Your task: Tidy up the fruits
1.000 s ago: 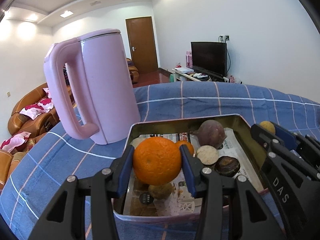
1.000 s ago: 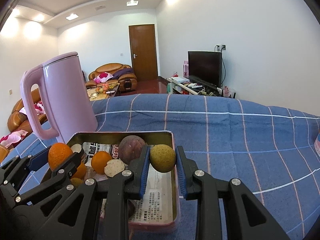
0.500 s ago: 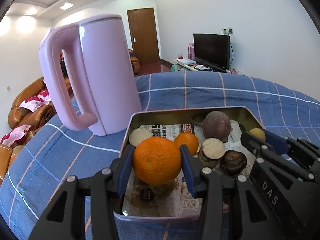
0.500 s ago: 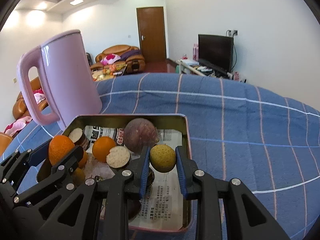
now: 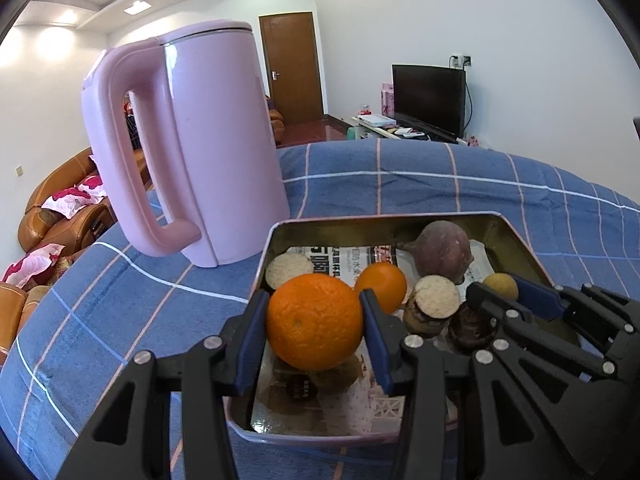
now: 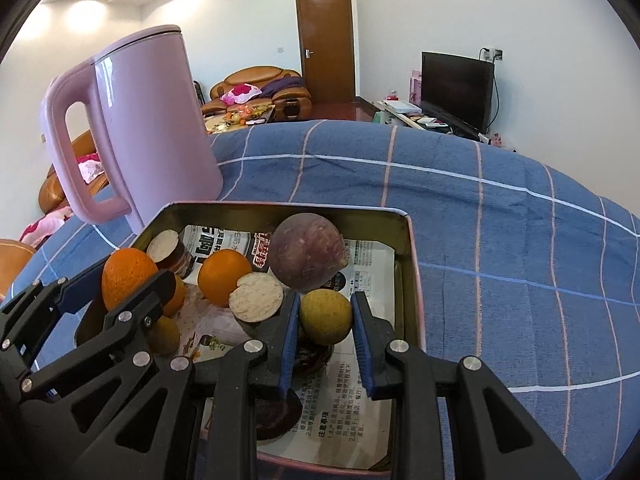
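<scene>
The left gripper (image 5: 315, 334) is clamping a big orange (image 5: 314, 322) above the tin tray's (image 6: 410, 264) near left corner. The right gripper (image 6: 325, 326) is squeezing a small yellow-green fruit (image 6: 326, 317) near the tray's right edge. Both fruits look firm, round and probably a little slippery, so holding them across the middle seems safest.
</scene>
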`<state>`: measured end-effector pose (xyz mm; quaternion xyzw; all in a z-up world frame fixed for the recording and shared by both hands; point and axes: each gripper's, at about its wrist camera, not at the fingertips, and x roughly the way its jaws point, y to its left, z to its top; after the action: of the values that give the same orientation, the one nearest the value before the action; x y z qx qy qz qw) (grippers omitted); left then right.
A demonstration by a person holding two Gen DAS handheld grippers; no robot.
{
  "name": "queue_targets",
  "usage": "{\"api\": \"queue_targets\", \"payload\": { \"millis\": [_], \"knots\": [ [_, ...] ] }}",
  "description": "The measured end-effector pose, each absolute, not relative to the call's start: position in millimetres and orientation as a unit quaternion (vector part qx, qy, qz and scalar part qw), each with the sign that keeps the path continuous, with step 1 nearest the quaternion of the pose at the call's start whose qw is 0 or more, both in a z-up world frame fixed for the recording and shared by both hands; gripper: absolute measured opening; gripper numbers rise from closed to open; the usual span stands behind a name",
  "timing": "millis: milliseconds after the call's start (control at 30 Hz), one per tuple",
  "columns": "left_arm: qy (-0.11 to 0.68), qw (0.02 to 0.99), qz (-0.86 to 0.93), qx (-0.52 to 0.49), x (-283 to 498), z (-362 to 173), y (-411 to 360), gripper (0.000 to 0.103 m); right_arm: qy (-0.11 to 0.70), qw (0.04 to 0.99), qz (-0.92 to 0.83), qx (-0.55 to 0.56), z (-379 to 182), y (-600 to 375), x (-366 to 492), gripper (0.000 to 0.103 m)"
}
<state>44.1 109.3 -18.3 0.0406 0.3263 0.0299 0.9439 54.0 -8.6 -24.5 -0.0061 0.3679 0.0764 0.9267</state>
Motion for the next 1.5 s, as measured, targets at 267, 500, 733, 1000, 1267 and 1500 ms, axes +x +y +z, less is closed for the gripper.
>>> {"api": "queue_targets", "payload": {
  "millis": [267, 500, 733, 1000, 1267, 1500],
  "knots": [
    [0.327, 0.944, 0.029, 0.042, 45, -19, 109, 0.048, 0.361, 0.924, 0.127, 0.021, -25, -9, 50, 0.029],
    [0.329, 0.943, 0.025, 0.04, 44, -19, 109, 0.047, 0.355, 0.923, 0.144, 0.046, -25, -14, 43, 0.031],
    [0.331, 0.942, 0.018, 0.044, 42, -19, 106, 0.047, 0.336, 0.924, 0.152, 0.101, -20, -29, 36, 0.04],
    [0.329, 0.943, 0.016, 0.051, 41, -19, 103, 0.047, 0.272, 0.944, 0.129, 0.132, -3, -44, 20, 0.068],
    [0.321, 0.946, 0.006, 0.049, 37, -17, 100, 0.049, 0.225, 0.965, 0.051, 0.124, 5, -55, 9, 0.068],
    [0.275, 0.96, 0.014, 0.057, 20, -8, 94, 0.091, 0.208, 0.972, 0.032, 0.106, 5, -56, -1, 0.068]
  ]
}}
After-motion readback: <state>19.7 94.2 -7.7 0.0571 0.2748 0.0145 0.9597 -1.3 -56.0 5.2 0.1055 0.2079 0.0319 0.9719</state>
